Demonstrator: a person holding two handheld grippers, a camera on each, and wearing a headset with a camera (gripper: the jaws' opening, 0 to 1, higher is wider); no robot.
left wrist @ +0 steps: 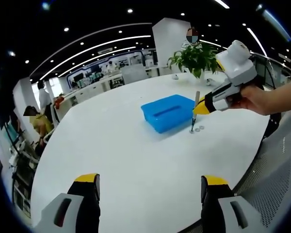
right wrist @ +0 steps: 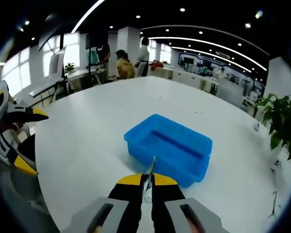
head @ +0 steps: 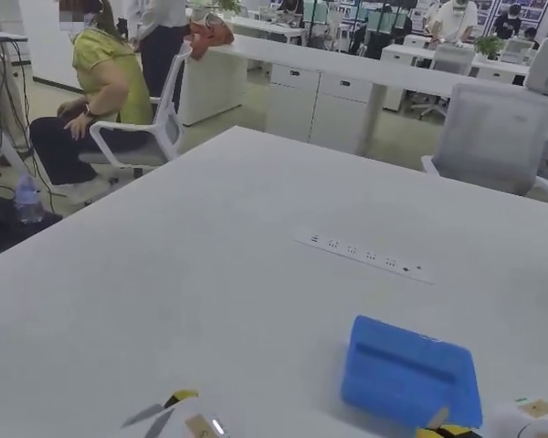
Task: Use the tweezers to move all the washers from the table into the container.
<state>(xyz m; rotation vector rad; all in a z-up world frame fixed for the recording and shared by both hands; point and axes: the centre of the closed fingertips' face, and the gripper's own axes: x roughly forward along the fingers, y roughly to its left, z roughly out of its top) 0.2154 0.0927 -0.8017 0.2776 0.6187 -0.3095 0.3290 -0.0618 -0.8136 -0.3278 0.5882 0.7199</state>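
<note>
**Limits of view.** The small flat metal washers (left wrist: pixel 198 129) appear as tiny rings in the left gripper view, and their count cannot be read. In the head view the picture is blurred and both grippers are cut off by the bottom edge. The near wall of the blue rectangular plastic container (right wrist: pixel 167 148) hides part of its floor, so its contents cannot be told.

**Task items.** The washers lie on the white matte table (left wrist: pixel 136 155), just beside the container's corner and outside it. The container is smooth, with rounded corners and a raised rim.

**Right gripper** (right wrist: pixel 145 180). Its 2 yellow-tipped jaws are clamped on the slim grey metal tweezers (right wrist: pixel 150 170). The tweezers' rear part is hidden between the jaws. In the left gripper view a hand (left wrist: pixel 254 99) holds this gripper's white body. There the tweezers point down, with their tips at the table right by the washers. Whether the tips touch a washer cannot be told.

**Left gripper** (left wrist: pixel 150 179). Its 2 jaws stand spread wide with nothing between them. It is over the table's near edge, well apart from the container.

**Surroundings.** A flush white power strip (head: pixel 365 255) sits in the tabletop beyond the container. A green leafy plant (left wrist: pixel 196 56) stands at the far edge.
</note>
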